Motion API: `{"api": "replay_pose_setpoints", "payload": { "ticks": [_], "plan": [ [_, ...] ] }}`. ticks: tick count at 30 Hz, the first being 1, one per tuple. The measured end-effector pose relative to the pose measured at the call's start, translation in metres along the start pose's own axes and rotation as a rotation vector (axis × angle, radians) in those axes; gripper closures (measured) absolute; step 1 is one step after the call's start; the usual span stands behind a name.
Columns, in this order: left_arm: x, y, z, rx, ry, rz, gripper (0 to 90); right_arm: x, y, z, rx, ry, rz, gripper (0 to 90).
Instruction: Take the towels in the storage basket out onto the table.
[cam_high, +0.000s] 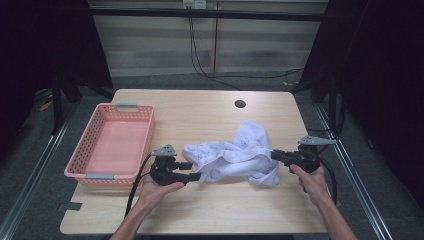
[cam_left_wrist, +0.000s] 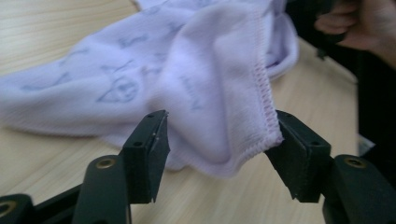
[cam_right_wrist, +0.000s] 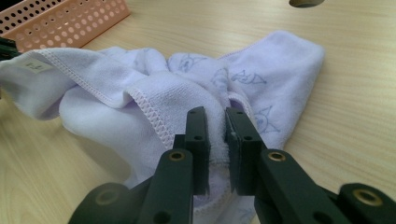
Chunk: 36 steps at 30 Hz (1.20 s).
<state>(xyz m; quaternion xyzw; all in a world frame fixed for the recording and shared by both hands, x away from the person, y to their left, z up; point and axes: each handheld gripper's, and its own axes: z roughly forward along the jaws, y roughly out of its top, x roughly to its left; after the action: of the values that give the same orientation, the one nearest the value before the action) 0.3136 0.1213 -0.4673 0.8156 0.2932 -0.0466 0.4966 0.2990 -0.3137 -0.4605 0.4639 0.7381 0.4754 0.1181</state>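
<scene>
Towel-handling was the step in hand: a crumpled lilac towel (cam_high: 235, 157) lay on the desk (cam_high: 210, 210) a little toward four o'clock of its middle, stretched between two pairs of tongs. The right tongs (cam_high: 274, 154), at the towel's three o'clock end, stood narrow and pinched a fold of cloth between their pads. The left tongs (cam_high: 192, 170), at its nine o'clock end, stood wide, with a stitched corner of the towel hanging loose between the jaws and neither pad pressing it. Judged from this, the left side was between grips, and the next move likely called for closing on a cleaner corner or hem, so the cloth could be spread or folded, perhaps for the pink basket (cam_high: 112, 145) at nine o'clock. The left gripper view showed the hemmed edge (cam_left_wrist: 267, 100) running close along one jaw and the gap on either side, which the high view blurred. The right gripper view showed the pinch itself and a small white label (cam_right_wrist: 35, 66) at the towel's far corner. The high view alone gave the layout of basket, towel and both hands.
</scene>
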Motion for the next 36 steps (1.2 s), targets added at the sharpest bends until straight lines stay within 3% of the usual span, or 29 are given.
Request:
{"api": "replay_pose_setpoints", "payload": {
  "ticks": [1,2,3,4,5,6,10,13,15,18,22,23,27,30,31,35,36],
  "plan": [
    [-0.003,0.001,0.003,-0.002,-0.016,0.023,39.0,0.001,0.0,0.0,-0.001,0.003,-0.005,79.2],
    [-0.007,0.002,0.005,-0.007,0.024,0.059,52.6,0.001,-0.001,0.0,0.002,0.001,-0.009,78.7],
    [-0.008,0.003,0.008,-0.002,0.055,0.071,67.4,0.001,-0.001,0.001,0.007,0.005,-0.012,77.5],
    [-0.003,0.004,0.011,-0.005,0.017,0.045,75.3,0.001,-0.002,0.002,0.009,0.005,-0.008,74.4],
    [-0.002,0.005,0.011,-0.02,0.016,0.041,84.1,0.0,-0.002,0.001,0.012,-0.005,-0.008,68.9],
    [-0.001,0.007,0.012,-0.029,0.022,0.037,86.3,0.0,-0.002,0.0,0.007,-0.012,-0.016,65.8],
    [0.004,0.013,0.006,-0.083,0.009,-0.003,87.5,0.009,0.001,-0.02,-0.054,-0.031,-0.032,59.6],
    [0.01,0.014,-0.001,-0.106,0.024,-0.027,87.4,0.022,-0.003,-0.03,-0.076,-0.012,-0.054,69.1],
    [0.011,0.014,-0.005,-0.112,0.031,-0.027,87.4,0.03,-0.009,-0.036,-0.072,0.002,-0.063,73.4],
    [0.012,0.014,-0.008,-0.126,0.027,-0.034,87.2,0.037,-0.021,-0.034,-0.033,-0.01,-0.073,65.1],
    [0.013,0.014,-0.009,-0.136,0.019,-0.036,86.9,0.035,-0.029,-0.018,0.037,-0.01,-0.072,60.9],
    [0.013,0.015,-0.009,-0.138,0.022,-0.037,86.8,0.035,-0.028,-0.012,0.038,-0.032,-0.076,59.4],
    [0.014,0.015,-0.011,-0.145,0.028,-0.038,86.4,0.028,-0.014,-0.002,-0.011,-0.083,-0.079,53.2],
    [0.016,0.015,-0.014,-0.158,0.027,-0.04,86.2,0.023,-0.002,-0.001,-0.058,-0.102,-0.072,53.3],
    [0.016,0.015,-0.015,-0.161,0.025,-0.042,86.1,0.019,0.005,0.002,-0.069,-0.13,-0.067,51.6],
    [0.016,0.015,-0.018,-0.164,0.032,-0.038,86.2,0.01,0.01,0.01,-0.07,-0.183,-0.062,50.0],
    [0.017,0.015,-0.019,-0.162,0.028,-0.035,86.2,0.007,0.011,0.013,-0.075,-0.172,-0.045,50.6]
  ]
}}
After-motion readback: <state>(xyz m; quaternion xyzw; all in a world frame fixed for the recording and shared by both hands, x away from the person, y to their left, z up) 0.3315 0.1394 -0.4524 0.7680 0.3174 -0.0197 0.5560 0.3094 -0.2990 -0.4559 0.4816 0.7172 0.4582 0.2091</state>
